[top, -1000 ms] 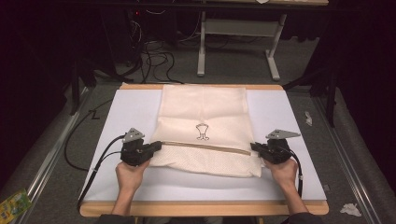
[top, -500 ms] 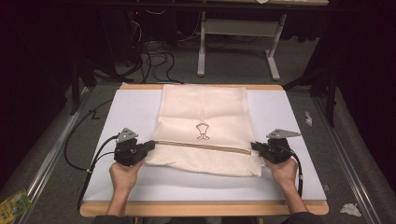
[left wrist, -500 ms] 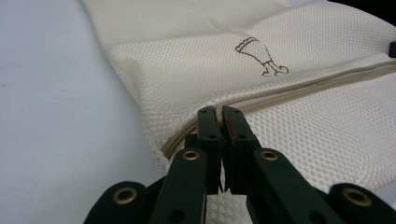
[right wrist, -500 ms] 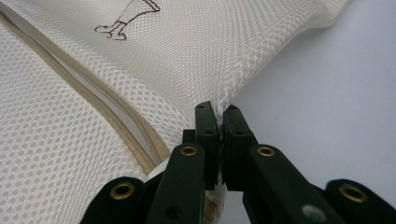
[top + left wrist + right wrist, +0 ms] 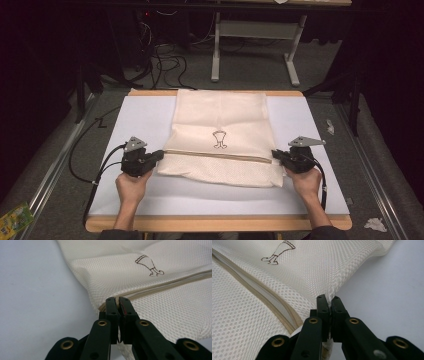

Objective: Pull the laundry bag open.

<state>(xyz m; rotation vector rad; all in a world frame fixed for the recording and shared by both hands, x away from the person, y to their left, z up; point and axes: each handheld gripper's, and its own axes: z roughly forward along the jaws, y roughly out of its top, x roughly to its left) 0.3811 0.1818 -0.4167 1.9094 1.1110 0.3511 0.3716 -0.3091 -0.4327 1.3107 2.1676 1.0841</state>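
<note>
A cream mesh bag (image 5: 222,120) lies flat on the white tabletop (image 5: 142,120), with a small brown emblem (image 5: 219,139) and a beige zipper (image 5: 215,155) running across it. My left gripper (image 5: 161,154) is shut on the bag's left edge at the zipper end. In the left gripper view the jaws of the left gripper (image 5: 117,300) pinch the mesh bag (image 5: 160,307) right beside the zipper (image 5: 175,281). My right gripper (image 5: 274,154) is shut on the bag's right edge. In the right gripper view the right gripper (image 5: 328,300) clamps a fold of the mesh bag (image 5: 312,270), with the zipper (image 5: 272,301) to its left.
The table has a wooden rim (image 5: 215,223) along its near side. Black cables (image 5: 165,62) and a grey metal frame (image 5: 250,35) stand on the floor beyond it. Crumpled white scraps (image 5: 374,224) lie on the floor at the right and a green packet (image 5: 12,219) at the left.
My left gripper has shifted a little to the left, drawing the bag's left edge with it. The right gripper has kept still.
</note>
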